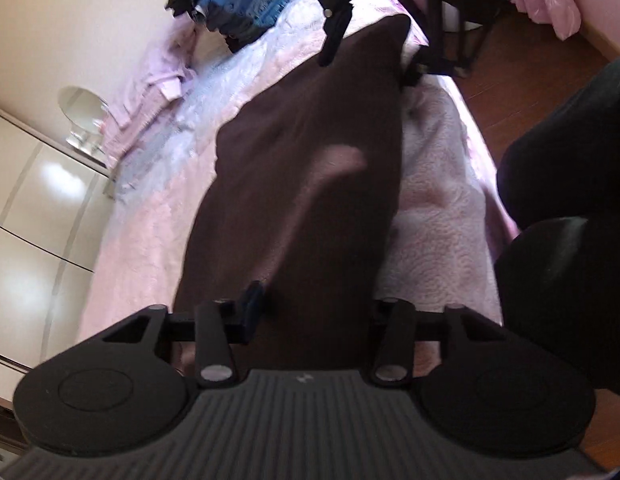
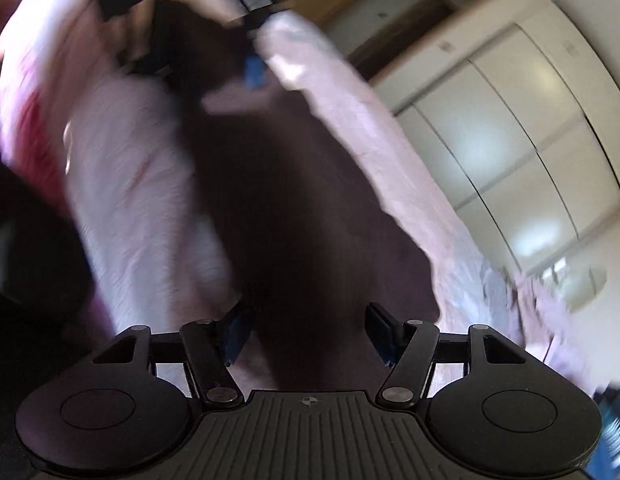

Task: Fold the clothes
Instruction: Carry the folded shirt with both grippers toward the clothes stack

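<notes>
While tongs (image 2: 306, 332) gape, brown garment (image 1: 302, 200) spans bed (image 1: 438, 216).

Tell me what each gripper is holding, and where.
Nothing looks gripped: the left gripper and right gripper both have jaws apart, straddling opposite ends of the brown garment.

- Left gripper (image 1: 310, 312): matte black, ribbed grey housing, two round discs, silver pivot screws, blue finger pad.
- Right gripper (image 2: 306, 330): same build, blue pads.
</notes>
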The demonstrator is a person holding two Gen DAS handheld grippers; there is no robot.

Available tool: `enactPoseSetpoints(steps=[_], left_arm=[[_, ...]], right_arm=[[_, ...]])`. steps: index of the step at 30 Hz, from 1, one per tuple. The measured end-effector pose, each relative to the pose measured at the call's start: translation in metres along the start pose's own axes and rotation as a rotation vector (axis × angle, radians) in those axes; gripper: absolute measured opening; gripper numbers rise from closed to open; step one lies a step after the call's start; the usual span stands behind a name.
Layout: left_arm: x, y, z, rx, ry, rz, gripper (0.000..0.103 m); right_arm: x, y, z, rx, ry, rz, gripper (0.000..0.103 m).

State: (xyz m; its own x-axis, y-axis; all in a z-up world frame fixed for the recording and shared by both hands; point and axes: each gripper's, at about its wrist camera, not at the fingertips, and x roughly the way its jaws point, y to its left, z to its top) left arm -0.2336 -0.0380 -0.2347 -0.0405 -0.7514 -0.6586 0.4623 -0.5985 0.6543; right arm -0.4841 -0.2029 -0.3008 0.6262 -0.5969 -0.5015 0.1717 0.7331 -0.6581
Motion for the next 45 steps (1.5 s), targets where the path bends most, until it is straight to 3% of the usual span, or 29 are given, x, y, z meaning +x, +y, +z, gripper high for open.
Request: enactPoseSetpoints(steps=[3,4,7,12,16,19,24,27,33,41,45], left_arm=[[-0.001,0.024,0.009,-0.016,0.049,-0.080,0.014],[-0.002,0.033,0.013,-0.018,0.061,-0.105,0.012],[-0.010,0.065,0.025,-0.030,0.087,-0.171,0.010],[-0.049,0.145,0.056,-0.084,0.067,-0.222,0.010],[-0.070,0.216,0.089,-0.105,0.018,-0.271,0.010],[-0.071,0.265,0.124,-0.065,-0.052,-0.276,0.010],[-0.057,0.340,0.207,0.001,-0.218,-0.236,0.010],[-0.038,0.385,0.273,0.036,-0.322,-0.195,0.010],[0.016,0.470,0.435,0.097,-0.494,-0.042,0.010],[0.130,0.559,0.666,0.043,-0.539,0.125,0.010],[0.202,0.550,0.731,0.047,-0.547,0.182,0.010]], right_arm=[[0.007,-0.017,0.019,0.023,0.041,0.091,0.038],[0.010,-0.023,0.027,0.027,0.060,0.129,0.033],[0.014,-0.053,0.043,0.066,0.140,0.245,0.023],[-0.016,-0.128,0.092,0.100,0.185,0.295,0.020],[-0.045,-0.193,0.130,0.135,0.237,0.307,0.019],[-0.067,-0.242,0.157,0.162,0.279,0.310,0.019],[-0.118,-0.320,0.165,0.230,0.321,0.167,0.019],[-0.158,-0.373,0.157,0.246,0.334,0.040,0.019],[-0.199,-0.519,0.111,0.227,0.320,-0.247,0.019],[-0.209,-0.754,-0.014,0.114,0.270,-0.424,0.019],[-0.200,-0.827,-0.080,0.063,0.252,-0.482,0.019]])
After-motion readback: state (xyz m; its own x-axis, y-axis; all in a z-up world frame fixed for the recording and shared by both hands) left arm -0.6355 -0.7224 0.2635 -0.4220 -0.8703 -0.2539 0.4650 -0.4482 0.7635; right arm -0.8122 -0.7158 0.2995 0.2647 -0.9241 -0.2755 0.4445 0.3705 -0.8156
